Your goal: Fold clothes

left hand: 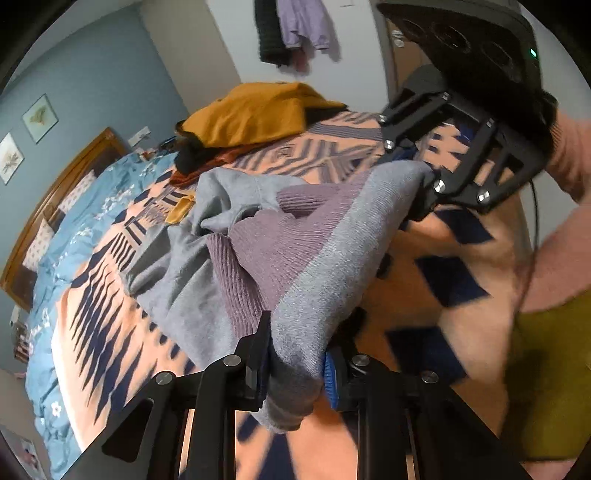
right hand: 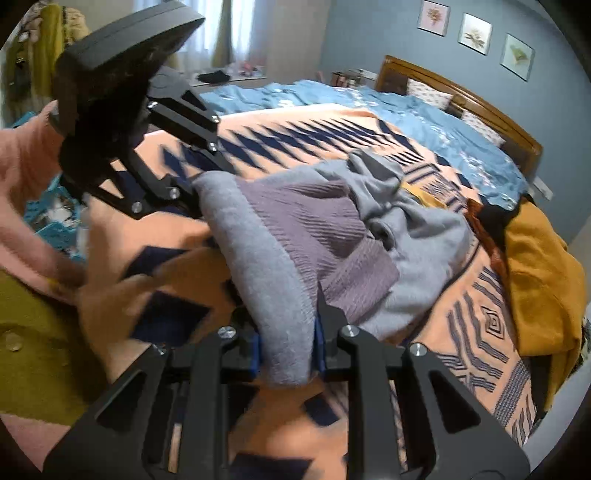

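A grey sweater with purple ribbed panels [left hand: 295, 240] [right hand: 295, 229] lies bunched on the orange patterned blanket [left hand: 424, 280] [right hand: 480, 332]. Its near grey hem is raised off the blanket. My left gripper [left hand: 295, 362] is shut on one end of that hem, with grey fabric pinched between the blue pads. My right gripper [right hand: 286, 347] is shut on the other end of the hem. Each gripper shows in the other's view, the right gripper [left hand: 417, 173] at upper right and the left gripper [right hand: 192, 188] at upper left, both gripping the grey edge.
A mustard garment [left hand: 251, 114] [right hand: 535, 266] lies on dark and rust clothes at the blanket's far side. A blue floral duvet [left hand: 66, 240] [right hand: 424, 122] and wooden headboard [right hand: 461, 88] lie beyond. A person's pink sleeve [left hand: 569, 155] is close by. Clothes hang on the wall [left hand: 295, 29].
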Motion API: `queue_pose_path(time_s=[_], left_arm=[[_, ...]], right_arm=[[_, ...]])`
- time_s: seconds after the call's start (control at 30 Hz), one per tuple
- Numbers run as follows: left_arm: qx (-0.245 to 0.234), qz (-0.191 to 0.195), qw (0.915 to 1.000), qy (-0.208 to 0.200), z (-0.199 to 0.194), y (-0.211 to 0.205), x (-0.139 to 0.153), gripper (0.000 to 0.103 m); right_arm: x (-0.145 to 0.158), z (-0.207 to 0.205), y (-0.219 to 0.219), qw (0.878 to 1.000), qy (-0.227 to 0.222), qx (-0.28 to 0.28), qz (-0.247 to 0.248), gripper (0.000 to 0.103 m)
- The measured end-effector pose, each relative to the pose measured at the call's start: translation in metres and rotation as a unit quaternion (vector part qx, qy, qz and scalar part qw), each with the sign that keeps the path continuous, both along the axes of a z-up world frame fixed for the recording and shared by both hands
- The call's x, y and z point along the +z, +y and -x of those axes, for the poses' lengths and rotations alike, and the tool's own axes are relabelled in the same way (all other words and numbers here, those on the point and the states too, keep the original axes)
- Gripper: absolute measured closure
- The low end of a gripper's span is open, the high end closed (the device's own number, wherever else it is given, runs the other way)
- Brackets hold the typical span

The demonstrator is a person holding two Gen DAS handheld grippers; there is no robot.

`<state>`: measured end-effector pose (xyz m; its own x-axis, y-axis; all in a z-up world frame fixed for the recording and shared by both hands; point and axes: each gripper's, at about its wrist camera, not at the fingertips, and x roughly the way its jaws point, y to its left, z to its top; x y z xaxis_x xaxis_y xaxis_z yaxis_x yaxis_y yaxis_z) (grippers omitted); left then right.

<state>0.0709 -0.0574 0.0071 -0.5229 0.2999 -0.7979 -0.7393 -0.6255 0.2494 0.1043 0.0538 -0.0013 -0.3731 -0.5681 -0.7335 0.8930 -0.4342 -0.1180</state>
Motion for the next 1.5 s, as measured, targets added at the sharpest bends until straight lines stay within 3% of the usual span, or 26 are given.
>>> queue_pose_path(time_s=[0.2, 0.4, 0.53, 0.57, 0.6, 0.7, 0.8, 0.9, 0.93, 0.97, 1.0, 1.23, 1.5], left_arm=[[-0.004, -0.006, 0.9999, -0.008, -0.026, -0.003, 0.021, 0.08], [0.041, -0.022, 0.9988, -0.012, -0.005, -0.014, 0.044, 0.081], [0.039, -0.052, 0.9976, -0.026, 0.014, -0.02, 0.052, 0.079], [0.036, -0.063, 0.9969, -0.03, 0.017, -0.021, 0.053, 0.077], [0.031, -0.071, 0.9962, -0.038, 0.02, -0.023, 0.053, 0.065], [0.011, -0.093, 0.9948, -0.04, 0.023, -0.025, 0.05, 0.047], [-0.002, -0.092, 0.995, -0.039, 0.026, -0.022, 0.045, 0.039], [0.019, -0.069, 0.9969, -0.034, 0.039, -0.018, 0.035, 0.043], [0.03, -0.063, 0.9969, -0.036, 0.045, -0.018, 0.032, 0.049], [0.038, -0.061, 0.9965, -0.043, 0.051, -0.019, 0.029, 0.071], [0.046, -0.062, 0.996, -0.046, 0.056, -0.021, 0.029, 0.075], [0.102, -0.082, 0.99, -0.054, 0.092, -0.038, 0.048, 0.076], [0.144, -0.076, 0.9844, -0.068, 0.15, -0.043, 0.061, 0.076]], right_arm=[[0.017, -0.023, 0.004, 1.0, -0.015, 0.024, 0.007, 0.079], [0.033, 0.009, 0.013, 0.999, -0.037, -0.009, 0.038, 0.079], [0.044, 0.03, 0.01, 0.998, -0.039, -0.02, 0.055, 0.079], [0.046, 0.035, 0.01, 0.997, -0.042, -0.022, 0.06, 0.079], [0.049, 0.041, 0.009, 0.997, -0.044, -0.023, 0.065, 0.079], [0.055, 0.054, 0.008, 0.995, -0.05, -0.028, 0.077, 0.079], [0.059, 0.063, 0.007, 0.995, -0.055, -0.027, 0.084, 0.079], [0.065, 0.069, 0.005, 0.994, -0.055, -0.027, 0.089, 0.079], [0.067, 0.071, 0.005, 0.994, -0.055, -0.027, 0.093, 0.079], [0.069, 0.073, 0.005, 0.993, -0.055, -0.027, 0.096, 0.079], [0.07, 0.075, 0.005, 0.993, -0.055, -0.027, 0.099, 0.079], [0.078, 0.109, 0.004, 0.99, -0.068, -0.046, 0.116, 0.079], [0.08, 0.165, 0.006, 0.982, -0.098, -0.08, 0.138, 0.079]])
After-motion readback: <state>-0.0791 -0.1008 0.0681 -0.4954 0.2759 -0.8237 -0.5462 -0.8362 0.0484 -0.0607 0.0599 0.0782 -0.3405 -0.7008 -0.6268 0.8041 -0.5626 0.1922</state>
